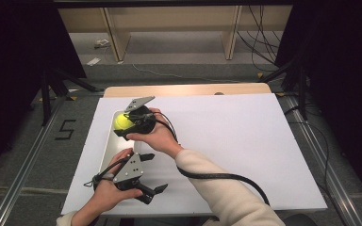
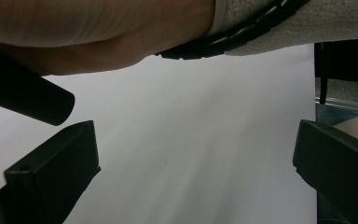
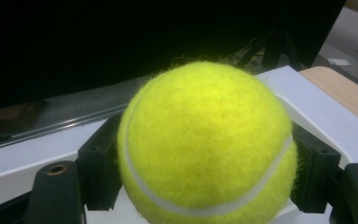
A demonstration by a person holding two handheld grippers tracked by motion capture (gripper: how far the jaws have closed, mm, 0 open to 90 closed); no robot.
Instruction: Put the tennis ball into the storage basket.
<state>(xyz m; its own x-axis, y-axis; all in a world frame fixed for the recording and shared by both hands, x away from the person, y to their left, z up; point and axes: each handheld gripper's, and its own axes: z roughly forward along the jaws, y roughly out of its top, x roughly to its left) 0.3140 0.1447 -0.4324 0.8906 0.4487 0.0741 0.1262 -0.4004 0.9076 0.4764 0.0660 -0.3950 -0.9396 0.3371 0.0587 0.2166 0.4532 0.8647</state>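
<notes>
A yellow tennis ball (image 1: 121, 122) sits between the jaws of my right gripper (image 1: 123, 124), which is shut on it above the far end of a white tray (image 1: 106, 151). In the right gripper view the ball (image 3: 207, 144) is close up, with a black jaw pressed against each side and the tray's rim (image 3: 23, 184) beneath. My left gripper (image 1: 154, 172) is low over the white board (image 1: 245, 141) near the front edge, just right of the tray. Its jaws stand wide apart and hold nothing. In the left gripper view its fingers (image 2: 51, 179) frame bare board.
The right forearm in a cream sleeve (image 1: 221, 188) and its black cable (image 1: 217, 176) cross the board's front middle. In the left gripper view they pass overhead as the sleeve (image 2: 307, 23). A wooden table edge (image 1: 184, 89) lies behind the board. Black stands (image 1: 47, 89) flank the table.
</notes>
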